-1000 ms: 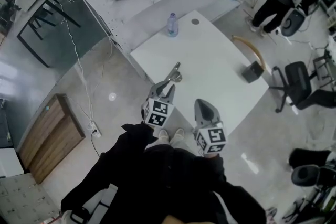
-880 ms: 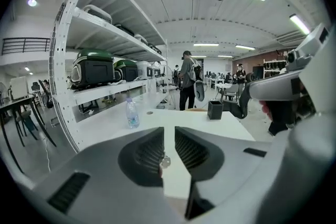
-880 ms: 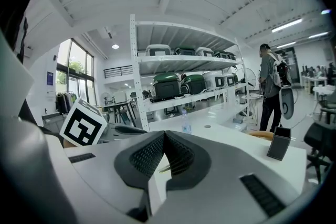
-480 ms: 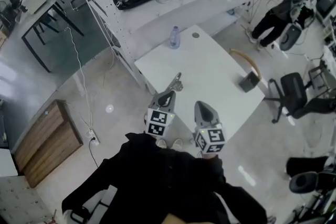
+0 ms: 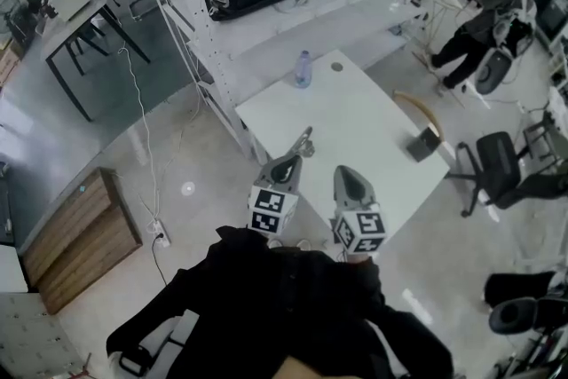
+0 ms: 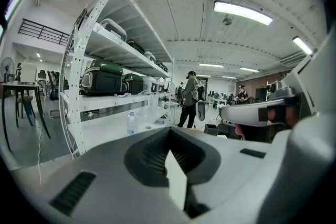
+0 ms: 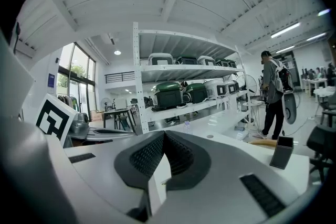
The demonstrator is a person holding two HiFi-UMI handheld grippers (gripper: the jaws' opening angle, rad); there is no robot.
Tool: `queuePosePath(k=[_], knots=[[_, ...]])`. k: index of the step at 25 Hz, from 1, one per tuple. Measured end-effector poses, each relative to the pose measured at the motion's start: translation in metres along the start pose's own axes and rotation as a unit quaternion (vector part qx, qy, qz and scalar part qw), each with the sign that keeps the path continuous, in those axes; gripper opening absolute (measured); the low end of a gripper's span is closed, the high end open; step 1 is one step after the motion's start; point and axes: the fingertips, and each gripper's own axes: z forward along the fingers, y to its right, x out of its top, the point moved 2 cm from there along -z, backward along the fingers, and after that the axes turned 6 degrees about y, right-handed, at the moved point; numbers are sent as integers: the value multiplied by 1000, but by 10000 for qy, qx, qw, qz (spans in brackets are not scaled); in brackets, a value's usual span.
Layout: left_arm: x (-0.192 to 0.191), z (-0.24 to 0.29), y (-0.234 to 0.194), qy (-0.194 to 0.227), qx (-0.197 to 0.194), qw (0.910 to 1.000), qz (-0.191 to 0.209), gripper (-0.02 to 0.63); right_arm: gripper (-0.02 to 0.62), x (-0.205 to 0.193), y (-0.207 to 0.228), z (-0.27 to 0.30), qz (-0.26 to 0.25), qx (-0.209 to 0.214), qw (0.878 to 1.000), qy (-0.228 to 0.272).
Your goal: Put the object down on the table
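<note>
A silvery metal object (image 5: 303, 141) lies on the white table (image 5: 359, 115) near its front left edge. My left gripper (image 5: 287, 164) hovers just short of it, jaws shut with nothing between them; in the left gripper view (image 6: 169, 137) the object is hidden below the jaws. My right gripper (image 5: 350, 177) is beside it over the table's near edge, and its jaws also meet on nothing (image 7: 163, 139). Both point nearly level toward the shelving.
A water bottle (image 5: 303, 68) stands at the table's far corner and a small black box (image 5: 423, 143) at its right edge. White shelving (image 5: 266, 9) with green and white cases is behind. A person (image 5: 484, 18) stands far right, by office chairs (image 5: 497, 164).
The left gripper's jaws were apart a second ago and are now together. Both grippers rose a little, and the head view tilted up toward the shelving. The metal object stayed on the table.
</note>
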Motion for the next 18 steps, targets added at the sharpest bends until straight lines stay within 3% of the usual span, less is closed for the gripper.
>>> queuePosePath(k=[18], knots=[[18,-5,0,333,176,9993,91,3,2,14,12,9,-34,74,9998,187]])
